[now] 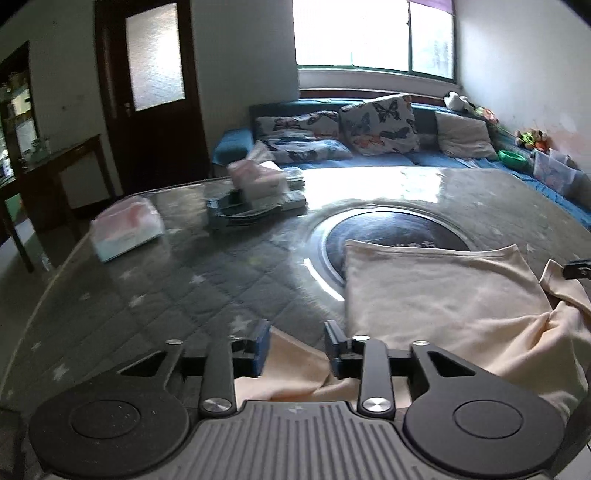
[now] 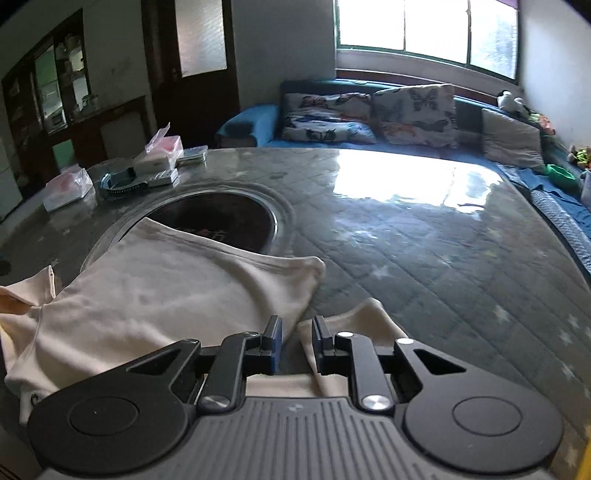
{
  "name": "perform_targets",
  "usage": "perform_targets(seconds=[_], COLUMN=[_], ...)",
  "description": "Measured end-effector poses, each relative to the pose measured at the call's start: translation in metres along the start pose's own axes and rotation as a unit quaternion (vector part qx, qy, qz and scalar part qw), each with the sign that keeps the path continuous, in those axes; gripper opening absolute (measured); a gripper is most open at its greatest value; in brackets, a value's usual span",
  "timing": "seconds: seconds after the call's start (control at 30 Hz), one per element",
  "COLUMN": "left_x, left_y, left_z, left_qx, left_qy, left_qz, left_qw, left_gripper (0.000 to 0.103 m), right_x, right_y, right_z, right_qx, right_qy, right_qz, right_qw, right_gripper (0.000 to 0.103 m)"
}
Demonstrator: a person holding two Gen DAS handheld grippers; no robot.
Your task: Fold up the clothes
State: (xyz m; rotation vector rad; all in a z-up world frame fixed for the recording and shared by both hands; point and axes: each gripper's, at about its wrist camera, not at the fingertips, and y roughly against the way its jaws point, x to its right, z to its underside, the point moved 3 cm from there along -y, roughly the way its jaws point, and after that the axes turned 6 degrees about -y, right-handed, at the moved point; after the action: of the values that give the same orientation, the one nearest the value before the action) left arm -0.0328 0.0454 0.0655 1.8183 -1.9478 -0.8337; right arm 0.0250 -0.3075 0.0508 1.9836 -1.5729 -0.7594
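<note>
A bright window (image 1: 373, 35) with a green frame fills the far wall and throws a glare patch onto the glass-topped table (image 1: 184, 288). Below it a blue sofa (image 1: 388, 158) runs along the far and right walls, carrying butterfly-print pillows (image 1: 380, 123) and a grey cushion (image 1: 463, 134). Soft toys (image 1: 532, 138) sit at the right corner against a pale wall. On the far left stand a dark wooden door (image 1: 151, 85) with a frosted pane, a dark side table (image 1: 55, 170) and a glass cabinet (image 2: 55, 85). Tissue packs (image 1: 127, 230) lie on the table's left side.
</note>
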Motion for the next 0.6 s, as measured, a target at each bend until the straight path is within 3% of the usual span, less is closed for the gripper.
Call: perform_targets(seconds=[0.1,0.23,0.6], left_x=[0.012,0.023,0.041], left_y=[-0.021,-0.049,-0.115], left_z=[-0.009,-0.020,-0.029], left_qx=[-0.009,-0.021,-0.060], left_qy=[-0.013,-0.025,-0.049], left_qz=[0.009,0.016,0.022], left_qw=[0.9998,0.9994,0.9968], left_gripper=[0.045,0.049,0.049], right_x=[-0.005,-0.007,0.002], right_y=[-0.018,-0.040,-0.088], right_z=[-0.008,-0.015,-0.027], right_qx=[-0.009,-0.022,-0.050], right_qy=[0.002,0.001,-0.015], right_qz=[-0.002,-0.002,0.001], right_qw=[1.000,1.000,0.999], right_gripper=[0.028,0.032,0.031])
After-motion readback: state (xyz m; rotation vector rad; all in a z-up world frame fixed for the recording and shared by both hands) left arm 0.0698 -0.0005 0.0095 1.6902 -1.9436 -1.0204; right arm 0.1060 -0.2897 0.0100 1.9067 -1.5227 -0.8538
